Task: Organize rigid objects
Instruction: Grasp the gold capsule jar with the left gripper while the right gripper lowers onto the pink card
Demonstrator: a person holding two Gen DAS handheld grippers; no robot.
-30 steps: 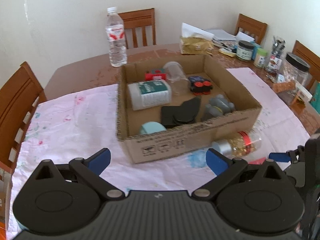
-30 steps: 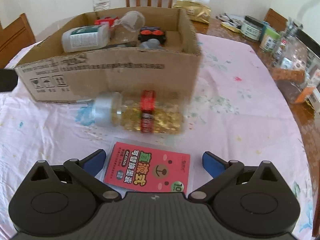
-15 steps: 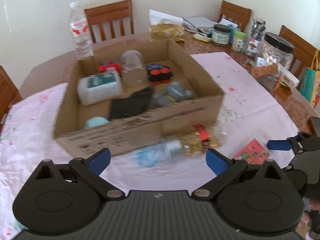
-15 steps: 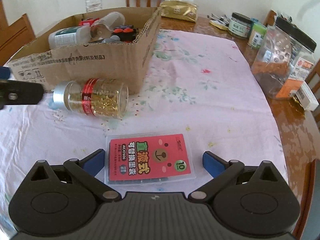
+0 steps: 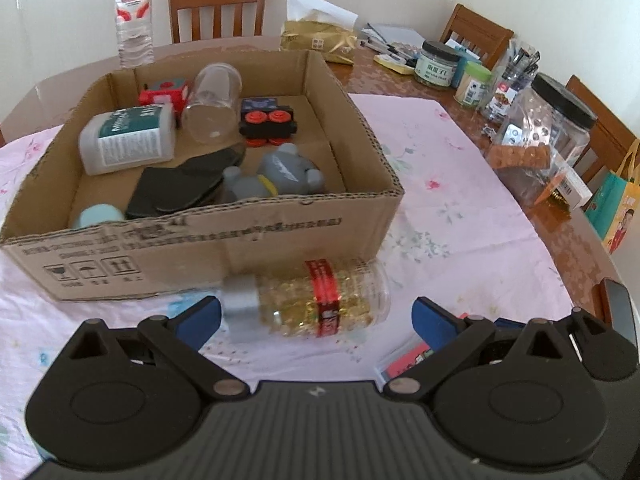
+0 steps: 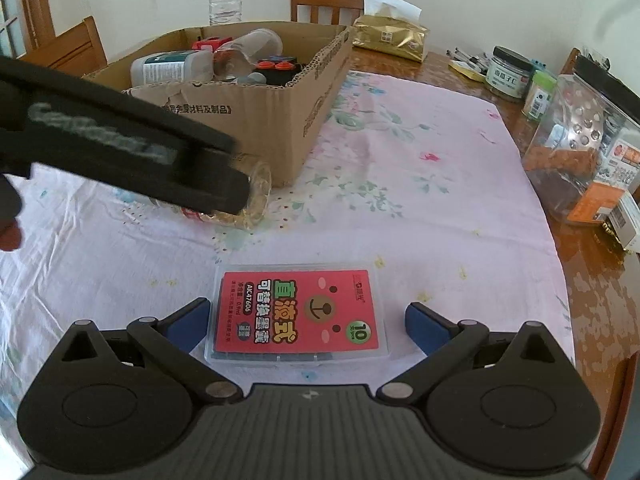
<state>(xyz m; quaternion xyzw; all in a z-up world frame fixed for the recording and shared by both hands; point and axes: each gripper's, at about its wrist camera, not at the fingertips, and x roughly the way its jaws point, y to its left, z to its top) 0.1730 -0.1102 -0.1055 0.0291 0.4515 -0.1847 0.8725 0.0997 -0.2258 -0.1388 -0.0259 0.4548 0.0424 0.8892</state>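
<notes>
**Inspector A:** Lying on its side on the pink floral cloth (image 5: 460,208), the clear jar (image 5: 316,300) of gold contents touches the front wall of the cardboard box (image 5: 192,248). It has a silver cap and a red label band, print too small to read.

**Inspector B:** Left gripper (image 5: 316,318)?

**A:** Fingers spread wide, empty, one either side of the jar, not touching it.

**B:** Right gripper (image 6: 307,322)?

**A:** Also spread and empty, flanking a flat clear case (image 6: 296,314) on the cloth. Its red card shows a bear face, Chinese characters, "AIC47606", "0.5ml" and a green "10".

**B:** Box markings?

**A:** Handling symbols and faint printed lines on the front. Inside: a white bottle (image 5: 128,142) with teal label, a clear jar on its side, a grey toy (image 5: 276,178), black and red pieces.

**B:** Beyond?

**A:** A water bottle (image 5: 133,14), red label unreadable, and a gold tissue pack (image 5: 316,42).
</notes>
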